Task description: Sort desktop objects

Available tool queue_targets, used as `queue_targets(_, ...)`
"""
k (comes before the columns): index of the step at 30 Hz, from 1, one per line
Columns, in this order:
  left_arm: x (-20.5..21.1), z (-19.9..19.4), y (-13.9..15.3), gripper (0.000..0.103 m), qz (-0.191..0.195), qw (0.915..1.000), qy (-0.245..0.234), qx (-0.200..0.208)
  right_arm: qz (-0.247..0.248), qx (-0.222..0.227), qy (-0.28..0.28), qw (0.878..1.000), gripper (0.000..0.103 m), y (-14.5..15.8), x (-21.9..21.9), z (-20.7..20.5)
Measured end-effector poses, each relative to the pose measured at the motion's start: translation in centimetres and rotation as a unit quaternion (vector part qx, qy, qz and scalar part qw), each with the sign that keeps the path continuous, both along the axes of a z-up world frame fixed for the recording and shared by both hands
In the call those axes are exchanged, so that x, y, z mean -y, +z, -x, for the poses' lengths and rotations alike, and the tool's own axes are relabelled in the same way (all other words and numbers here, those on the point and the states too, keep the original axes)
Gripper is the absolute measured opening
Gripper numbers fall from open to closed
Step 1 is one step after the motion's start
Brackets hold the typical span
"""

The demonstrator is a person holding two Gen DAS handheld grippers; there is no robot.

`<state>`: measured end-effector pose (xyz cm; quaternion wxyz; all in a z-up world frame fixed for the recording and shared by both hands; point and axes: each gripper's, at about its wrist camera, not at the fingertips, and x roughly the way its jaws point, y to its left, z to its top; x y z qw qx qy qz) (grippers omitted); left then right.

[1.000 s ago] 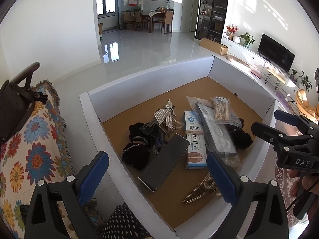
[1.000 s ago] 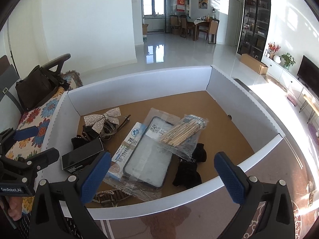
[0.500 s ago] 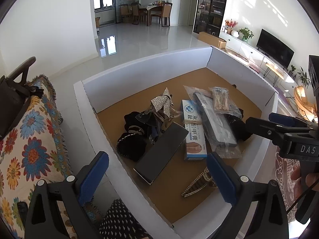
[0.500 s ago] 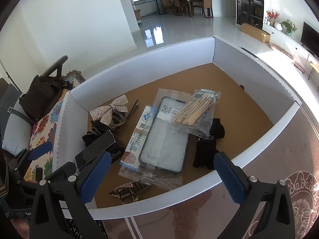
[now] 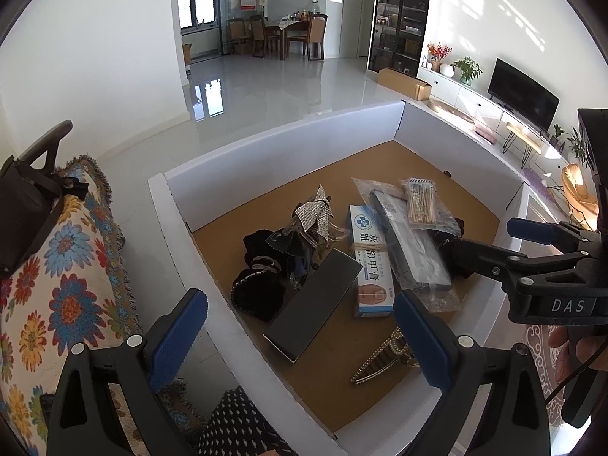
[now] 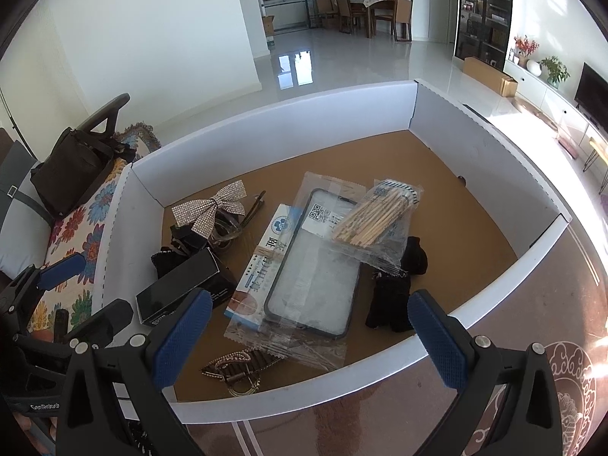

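Right wrist view: right gripper (image 6: 309,338) spread wide and empty, hovering above near wall of white-walled tray (image 6: 288,114); straight ahead, phone case in plastic sleeve (image 6: 315,277) with toothpick packet (image 6: 374,216) lying on its far end; just left, ointment box (image 6: 262,262) and black box (image 6: 182,292); below, gold hair clip (image 6: 235,368); further left, rhinestone bow (image 6: 209,209). Left gripper (image 5: 300,334) likewise apart, holding nothing. Sorting apparently not begun: everything heaped together on cork floor, nothing grouped, nothing lifted. Beyond, floral throw (image 5: 57,266), glossy white floor, dining table (image 6: 383,3), television (image 5: 522,93)
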<state>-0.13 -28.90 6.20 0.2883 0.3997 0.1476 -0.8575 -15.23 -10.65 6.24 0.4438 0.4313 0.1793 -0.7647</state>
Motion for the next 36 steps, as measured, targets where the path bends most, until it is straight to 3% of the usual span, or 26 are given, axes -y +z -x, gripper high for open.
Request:
queue_targets(16,0.1,-0.5,0.4,0.1,0.035,0.9992,0.016,-0.008,-0.011,-0.022,0.015,1.0,0.103,-0.3,0.9,-0.9)
queue_targets(36,-0.4,0.0,0.1,0.1,0.036,0.9993,0.014,-0.006,-0.013,-0.034,0.025,0.999,0.103,-0.1,1.5,-1.0)
